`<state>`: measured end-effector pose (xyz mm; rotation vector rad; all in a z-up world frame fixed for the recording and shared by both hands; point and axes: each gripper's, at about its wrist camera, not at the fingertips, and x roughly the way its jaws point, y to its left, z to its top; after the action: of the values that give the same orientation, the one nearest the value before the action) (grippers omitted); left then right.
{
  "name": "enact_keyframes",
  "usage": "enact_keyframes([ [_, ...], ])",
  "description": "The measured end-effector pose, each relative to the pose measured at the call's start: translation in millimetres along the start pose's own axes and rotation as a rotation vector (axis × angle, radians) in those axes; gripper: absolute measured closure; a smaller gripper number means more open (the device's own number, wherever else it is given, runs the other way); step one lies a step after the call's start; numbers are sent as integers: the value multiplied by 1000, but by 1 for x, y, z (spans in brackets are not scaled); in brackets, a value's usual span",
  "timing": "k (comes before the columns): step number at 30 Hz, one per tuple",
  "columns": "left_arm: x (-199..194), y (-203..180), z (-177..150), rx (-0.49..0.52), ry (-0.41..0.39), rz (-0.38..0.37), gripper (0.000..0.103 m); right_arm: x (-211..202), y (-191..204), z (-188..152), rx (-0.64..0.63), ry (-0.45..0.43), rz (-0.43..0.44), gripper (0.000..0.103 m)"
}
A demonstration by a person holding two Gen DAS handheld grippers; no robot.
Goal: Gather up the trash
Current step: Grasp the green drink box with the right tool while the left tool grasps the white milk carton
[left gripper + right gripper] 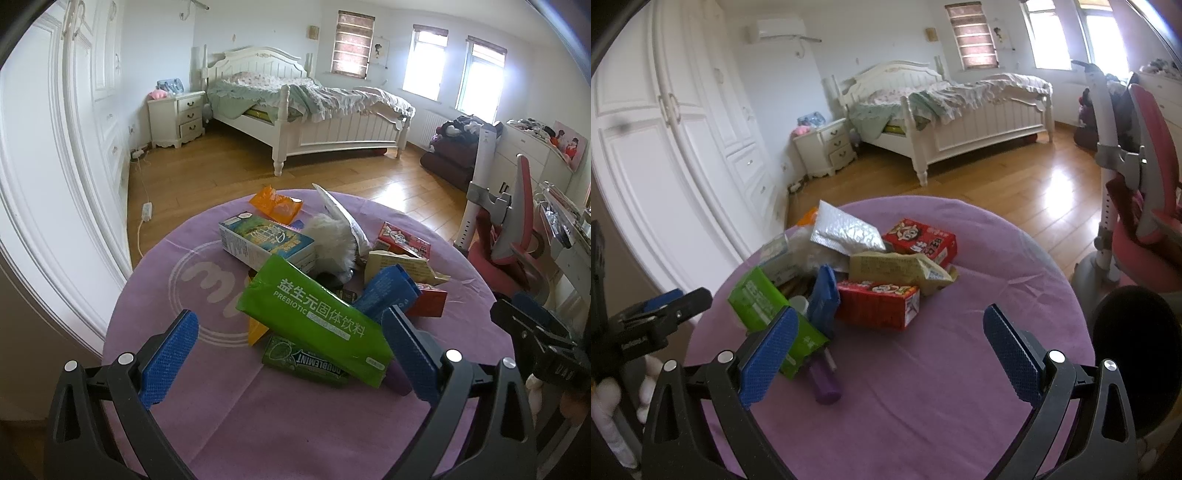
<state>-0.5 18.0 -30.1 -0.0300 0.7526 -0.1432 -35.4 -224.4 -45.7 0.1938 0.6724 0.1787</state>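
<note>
Nearest in the left wrist view, the left claw [291, 352] is spread wide with nothing between its blue pads, which stand on either side of the near end of a green prebiotic drink packet [314, 317]. That packet lies slantwise on top of the trash heap, over a green Doublemint gum pack [295, 363] and beside a small purple tube [399, 378]. The right claw [890, 349] is likewise fully open and empty, hanging over a bare stretch of the round tabletop [960, 387], which is draped in purple cloth; its left pad sits in front of the green packet's near end. Just past the claws the pile continues: a blue wrapper [388, 291], a red carton [877, 304] lying on its side, a crumpled cream paper pack [897, 269], and a second red carton [921, 240] behind it. Farther back lie a blue-and-white box [266, 240], a white fluffy thing [332, 243], a silvery bubble pouch [846, 232] and, at the far rim, an orange wrapper [277, 205]. Beyond the tabletop are the wooden floor [207, 173], a pink chair [1148, 206] to the right, a white bed [310, 110] with rumpled bedding, and a white wardrobe [665, 147] on the left wall.
</note>
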Motion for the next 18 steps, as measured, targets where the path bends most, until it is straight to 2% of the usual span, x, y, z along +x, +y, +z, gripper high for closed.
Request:
enact_keyframes([
  [3, 6, 10, 1, -13, 12, -12, 5, 4, 2, 0, -15, 5, 8, 4],
  [5, 13, 35, 5, -72, 22, -44, 5, 5, 6, 2, -46, 7, 25, 4],
  [7, 24, 76, 9, -204, 47, -138, 5, 8, 18, 4, -115, 25, 89, 7],
  [10, 45, 109, 18, -275, 93, -196, 5, 23, 49, 7, -257, 80, 180, 14],
  [14, 76, 116, 34, -319, 149, -301, 5, 54, 94, 6, -420, 154, 246, 25],
  [16, 95, 114, 42, -350, 182, -325, 5, 73, 116, 4, -500, 171, 265, 29],
  [18, 115, 111, 50, -376, 226, -328, 5, 91, 129, 1, -563, 193, 242, 30],
])
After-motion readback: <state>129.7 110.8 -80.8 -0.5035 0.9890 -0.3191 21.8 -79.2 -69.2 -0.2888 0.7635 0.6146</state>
